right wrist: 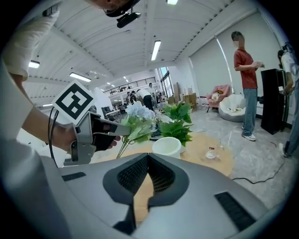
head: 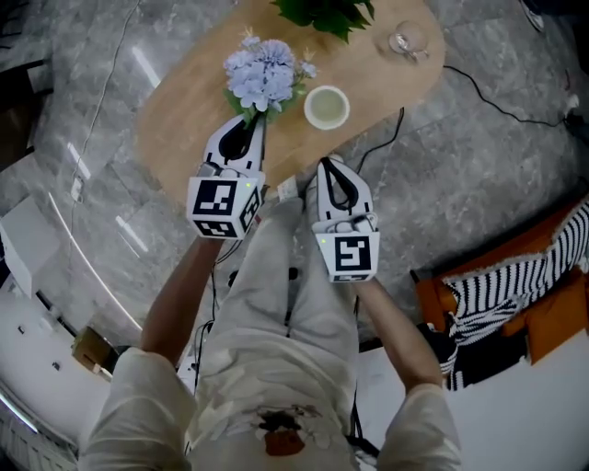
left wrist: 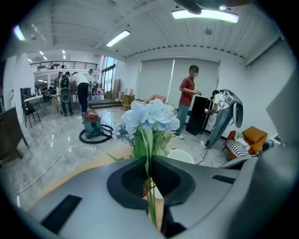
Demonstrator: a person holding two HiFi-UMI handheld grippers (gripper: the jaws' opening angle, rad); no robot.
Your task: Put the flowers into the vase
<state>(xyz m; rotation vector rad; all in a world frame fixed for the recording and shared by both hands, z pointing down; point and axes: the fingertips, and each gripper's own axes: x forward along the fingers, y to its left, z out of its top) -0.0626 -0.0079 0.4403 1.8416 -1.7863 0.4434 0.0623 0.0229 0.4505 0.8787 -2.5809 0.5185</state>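
A bunch of pale blue flowers (head: 262,75) with green leaves is lifted over the oval wooden table (head: 184,110). My left gripper (head: 250,120) is shut on the flower stems (left wrist: 150,196), and the blooms (left wrist: 149,117) stand up beyond its jaws. The white vase (head: 327,107) stands upright on the table just right of the flowers; it also shows as a white vase (right wrist: 167,146) in the right gripper view. My right gripper (head: 329,167) is shut with nothing in it, near the table's near edge. The left gripper (right wrist: 86,133) holding the flowers (right wrist: 138,119) is visible from the right.
A green potted plant (head: 324,13) and a small clear glass (head: 406,40) stand at the table's far end. A black cable (head: 502,97) runs over the marble floor. A striped cushion on an orange seat (head: 515,285) is at the right. People (left wrist: 188,100) stand in the room.
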